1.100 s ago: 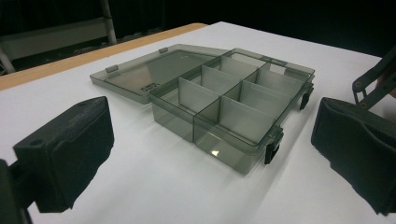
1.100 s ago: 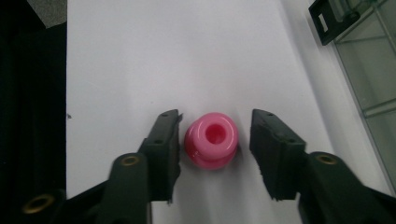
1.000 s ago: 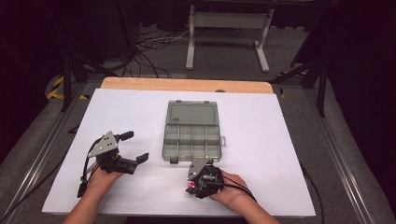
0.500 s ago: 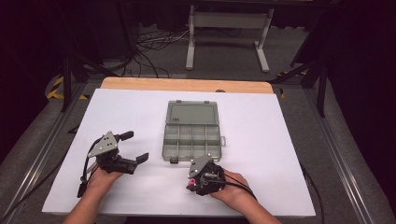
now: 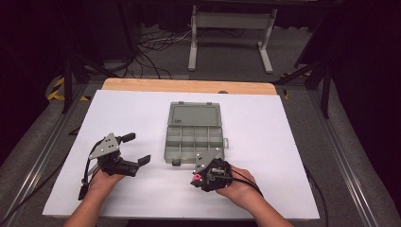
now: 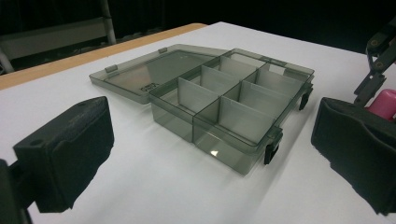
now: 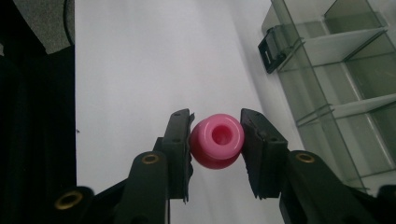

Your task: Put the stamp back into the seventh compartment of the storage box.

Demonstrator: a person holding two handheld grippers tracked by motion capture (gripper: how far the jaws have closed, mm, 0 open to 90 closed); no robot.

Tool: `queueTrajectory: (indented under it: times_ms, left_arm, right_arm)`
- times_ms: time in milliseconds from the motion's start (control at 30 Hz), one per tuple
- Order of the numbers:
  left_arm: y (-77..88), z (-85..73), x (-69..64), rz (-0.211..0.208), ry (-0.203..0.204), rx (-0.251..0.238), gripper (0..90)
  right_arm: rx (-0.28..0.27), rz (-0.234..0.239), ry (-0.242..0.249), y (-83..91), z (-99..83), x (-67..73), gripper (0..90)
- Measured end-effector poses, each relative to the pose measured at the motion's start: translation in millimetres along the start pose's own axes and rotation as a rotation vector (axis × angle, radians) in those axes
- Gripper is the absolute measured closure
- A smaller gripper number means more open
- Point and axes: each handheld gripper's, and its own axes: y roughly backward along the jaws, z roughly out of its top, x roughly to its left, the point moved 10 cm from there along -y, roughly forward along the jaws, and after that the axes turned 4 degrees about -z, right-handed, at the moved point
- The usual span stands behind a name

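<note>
A grey see-through compartment box (image 5: 195, 142) lies open in the middle of the white table, its lid (image 5: 194, 115) flat on the far side. Its compartments (image 6: 233, 100) look empty. My right gripper (image 5: 195, 179) hovers just in front of the box's near right corner, shut on a small pink ring-shaped bead (image 7: 216, 141). The bead is pinched between both pads and held off the white surface. The bead (image 6: 385, 103) also shows at the right edge of the left gripper view. My left gripper (image 5: 136, 148) rests left of the box, open, with nothing between its wide jaws.
White sheet (image 5: 142, 118) covers the table, with a wooden edge (image 5: 189, 86) at the far side. Metal rails (image 5: 42, 151) run along both sides. Beyond the table a white stand (image 5: 231, 28) and cables (image 5: 156, 45) lie on the floor.
My right gripper has lifted slightly with the pink bead still in it. The left gripper and the box have not moved.
</note>
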Motion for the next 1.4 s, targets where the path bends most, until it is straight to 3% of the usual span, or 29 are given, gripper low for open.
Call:
queueTrajectory:
  times_ms: [400,700,1100,1400]
  left_arm:
    - [0.6,0.2,1.2,0.004,0.002,-0.003,0.3]
    - [0.7,0.3,0.9,0.004,0.000,-0.002,0.3]
    - [0.1,-0.1,0.5,0.001,0.001,0.000,0.3]
    - [0.2,0.0,0.4,0.001,0.002,-0.001,0.4]
  right_arm:
    - [-0.016,-0.014,0.000,11.6,9.7,-11.3,64.8]
    - [-0.043,-0.031,-0.024,20.7,16.9,-26.5,64.8]
    - [-0.039,-0.063,-0.055,23.0,21.2,-42.4,64.8]
    - [-0.039,-0.092,-0.096,25.0,23.7,-62.5,64.7]
